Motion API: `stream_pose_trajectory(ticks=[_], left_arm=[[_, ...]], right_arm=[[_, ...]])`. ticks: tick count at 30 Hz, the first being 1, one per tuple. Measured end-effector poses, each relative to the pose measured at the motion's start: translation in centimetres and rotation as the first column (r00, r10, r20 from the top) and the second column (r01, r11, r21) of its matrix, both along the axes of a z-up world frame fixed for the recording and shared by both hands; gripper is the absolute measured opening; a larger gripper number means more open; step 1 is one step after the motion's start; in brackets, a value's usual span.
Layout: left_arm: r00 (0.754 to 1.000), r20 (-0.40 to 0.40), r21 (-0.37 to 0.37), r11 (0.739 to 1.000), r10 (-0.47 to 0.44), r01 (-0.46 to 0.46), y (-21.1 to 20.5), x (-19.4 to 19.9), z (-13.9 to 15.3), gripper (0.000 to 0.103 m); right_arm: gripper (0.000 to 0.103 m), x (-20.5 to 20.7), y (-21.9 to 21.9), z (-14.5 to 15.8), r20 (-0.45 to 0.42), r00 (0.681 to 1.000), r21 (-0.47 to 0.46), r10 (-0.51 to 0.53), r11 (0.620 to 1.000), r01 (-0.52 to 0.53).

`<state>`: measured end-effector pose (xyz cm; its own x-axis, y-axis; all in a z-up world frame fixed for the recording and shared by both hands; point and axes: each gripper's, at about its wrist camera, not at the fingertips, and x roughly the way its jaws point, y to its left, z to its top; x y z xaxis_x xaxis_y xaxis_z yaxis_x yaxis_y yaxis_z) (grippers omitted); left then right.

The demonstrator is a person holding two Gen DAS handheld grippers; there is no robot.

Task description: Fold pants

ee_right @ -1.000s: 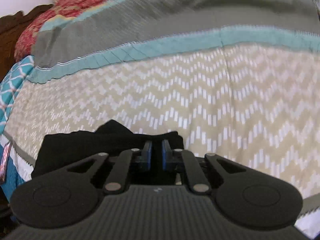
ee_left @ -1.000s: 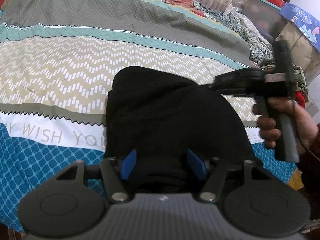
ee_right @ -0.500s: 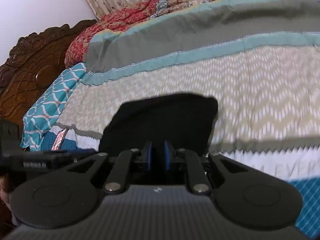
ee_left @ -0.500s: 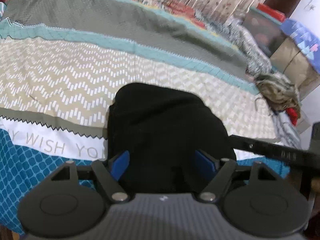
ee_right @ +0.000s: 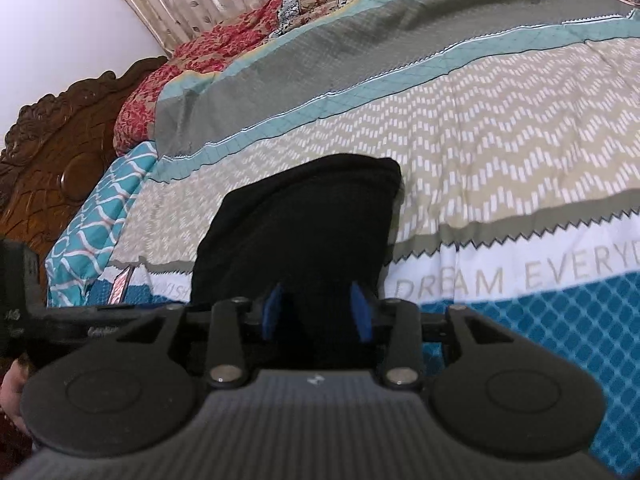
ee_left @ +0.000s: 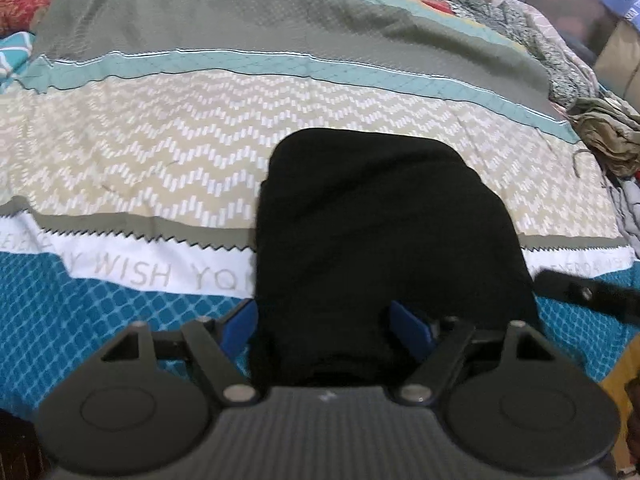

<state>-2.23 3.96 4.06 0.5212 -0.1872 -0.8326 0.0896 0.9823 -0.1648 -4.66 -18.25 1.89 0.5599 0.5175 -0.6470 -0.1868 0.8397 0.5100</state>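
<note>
Black pants [ee_left: 384, 240] lie as one compact folded bundle on the bedspread [ee_left: 160, 168], across its white lettered band. Left gripper [ee_left: 326, 326] spread wide at the bundle's near edge, pads clear of cloth. Right gripper [ee_right: 316, 312] has just been opening, nothing pinched. Risk: a pad snagging the top layer on withdrawal would undo the fold. Count: one bundle, two grippers.

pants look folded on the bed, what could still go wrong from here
The right gripper, whose jaws have just been opening, frames the pants; pulling away could snag cloth and undo the fold. The left gripper also stands open around the near edge, risking the same drag.
</note>
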Motion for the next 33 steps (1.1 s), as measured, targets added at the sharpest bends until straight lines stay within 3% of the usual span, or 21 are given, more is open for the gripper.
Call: stream_pose_trajectory(ticks=[9, 25, 30, 33], left_arm=[[0.998, 0.051, 0.072, 0.997, 0.032, -0.035, 0.4, -0.8, 1.3, 0.076], [0.996, 0.058, 0.082, 0.994, 0.069, -0.074, 1.6, -1.2, 1.3, 0.077], [0.996, 0.055, 0.071, 0.994, 0.075, -0.079, 2.1, -1.2, 1.1, 0.080], [0.995, 0.057, 0.052, 0.995, 0.081, -0.084, 2.6, -1.2, 1.1, 0.088]], right_arm=[[0.049, -1.8, 0.7, 0.8, 0.039, 0.999, -0.015, 0.012, 1.000, -0.012], [0.054, -1.9, 0.6, 0.7, 0.032, 0.999, -0.012, -0.022, 1.000, 0.022], [0.062, -2.1, 0.1, 0.6, 0.030, 0.998, -0.004, -0.048, 0.999, 0.048], [0.070, -2.1, -0.1, 0.5, 0.025, 0.998, 0.007, -0.058, 0.998, 0.058]])
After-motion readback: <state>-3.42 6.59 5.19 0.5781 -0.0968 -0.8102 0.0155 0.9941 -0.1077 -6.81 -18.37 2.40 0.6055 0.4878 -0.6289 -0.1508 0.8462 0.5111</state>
